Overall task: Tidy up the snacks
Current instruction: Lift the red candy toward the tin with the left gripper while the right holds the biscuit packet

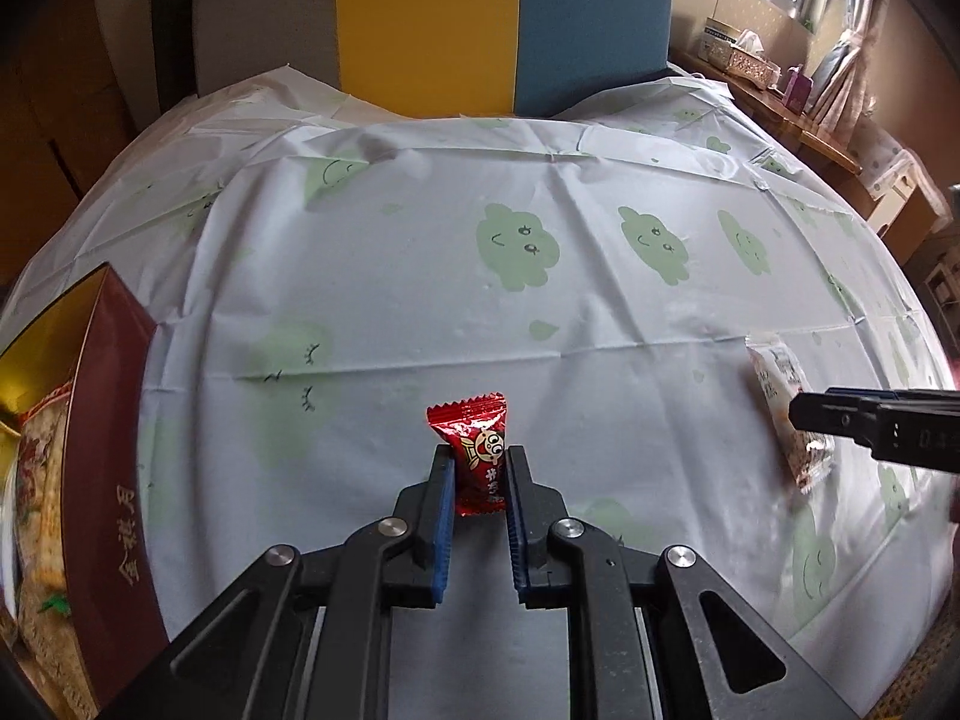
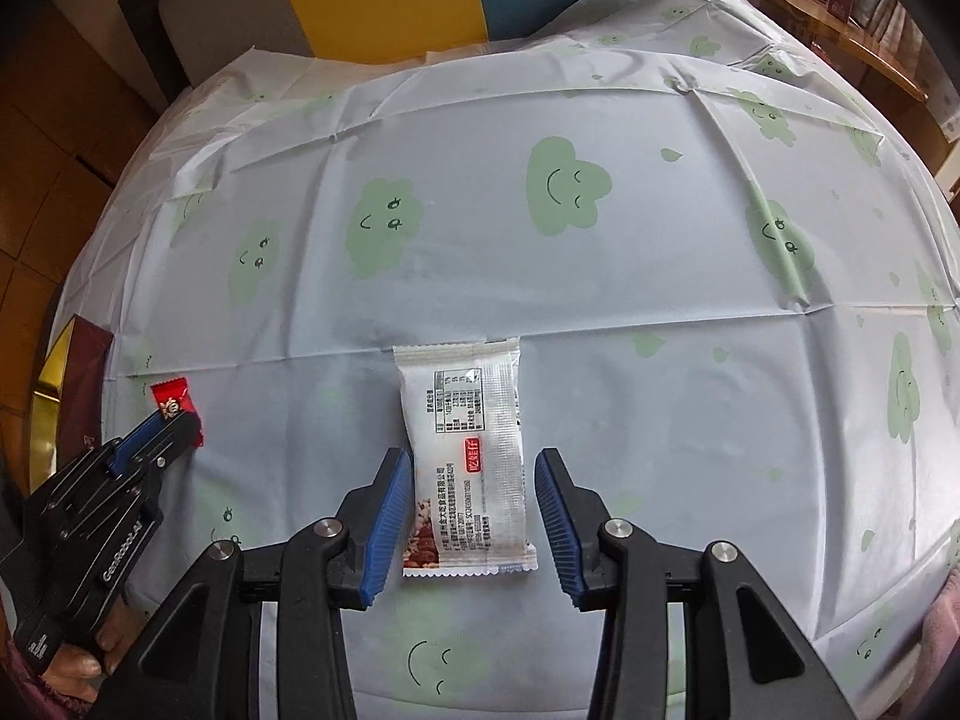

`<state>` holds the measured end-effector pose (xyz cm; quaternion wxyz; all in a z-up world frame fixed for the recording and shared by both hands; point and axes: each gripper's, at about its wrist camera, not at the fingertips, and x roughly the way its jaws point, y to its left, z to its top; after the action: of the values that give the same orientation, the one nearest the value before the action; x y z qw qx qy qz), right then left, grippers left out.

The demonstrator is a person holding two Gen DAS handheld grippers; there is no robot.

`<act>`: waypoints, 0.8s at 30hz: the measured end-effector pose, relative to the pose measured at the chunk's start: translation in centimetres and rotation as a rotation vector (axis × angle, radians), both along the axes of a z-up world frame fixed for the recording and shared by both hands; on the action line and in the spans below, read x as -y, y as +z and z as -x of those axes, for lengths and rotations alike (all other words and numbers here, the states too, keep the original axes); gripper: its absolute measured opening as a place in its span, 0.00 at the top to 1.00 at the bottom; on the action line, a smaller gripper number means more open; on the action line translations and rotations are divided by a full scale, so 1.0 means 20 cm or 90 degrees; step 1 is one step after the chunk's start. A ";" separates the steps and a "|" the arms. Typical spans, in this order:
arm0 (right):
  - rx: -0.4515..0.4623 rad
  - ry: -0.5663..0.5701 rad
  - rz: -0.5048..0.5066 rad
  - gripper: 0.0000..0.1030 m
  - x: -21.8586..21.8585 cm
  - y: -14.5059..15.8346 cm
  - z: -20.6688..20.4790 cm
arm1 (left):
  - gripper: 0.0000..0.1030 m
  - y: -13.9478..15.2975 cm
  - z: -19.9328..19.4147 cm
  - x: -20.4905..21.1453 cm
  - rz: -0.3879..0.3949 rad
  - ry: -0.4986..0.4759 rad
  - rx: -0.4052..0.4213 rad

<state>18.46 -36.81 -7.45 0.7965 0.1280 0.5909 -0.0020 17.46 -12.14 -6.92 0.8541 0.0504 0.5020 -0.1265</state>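
Observation:
A small red candy packet (image 1: 474, 450) lies on the table between the tips of my left gripper (image 1: 479, 468), whose blue pads touch its sides; it also shows in the right wrist view (image 2: 174, 408). A white snack bar packet (image 2: 468, 456) lies flat, label side up, between the open fingers of my right gripper (image 2: 474, 474), with a gap on each side. In the left wrist view this packet (image 1: 786, 408) is at the right, partly under the right gripper (image 1: 804, 414). A dark red box (image 1: 102, 450) with snacks inside stands at the left.
The table is covered by a pale cloth (image 1: 540, 276) with green cloud faces. A chair with yellow and blue back (image 1: 504, 24) stands at the far side. A wooden shelf (image 1: 798, 120) with a tissue box is at the far right.

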 end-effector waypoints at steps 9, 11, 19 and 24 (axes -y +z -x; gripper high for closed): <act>-0.006 0.048 0.052 0.65 -0.09 -0.05 -0.01 | 0.85 -0.01 0.18 -0.06 -0.017 -0.002 0.032; 0.001 0.076 0.052 0.67 -0.14 -0.05 0.00 | 0.85 -0.01 0.20 -0.06 -0.019 -0.003 0.039; -0.006 0.107 0.030 0.64 -0.18 -0.07 0.00 | 0.84 -0.02 0.21 -0.06 -0.024 0.001 0.058; -0.004 0.123 0.048 0.62 -0.19 -0.09 0.00 | 0.84 -0.03 0.22 -0.05 -0.026 0.002 0.066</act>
<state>18.46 -33.07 -9.30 0.7956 0.0406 0.6023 0.0519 13.07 -11.06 -7.48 0.8778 0.0737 0.4599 -0.1119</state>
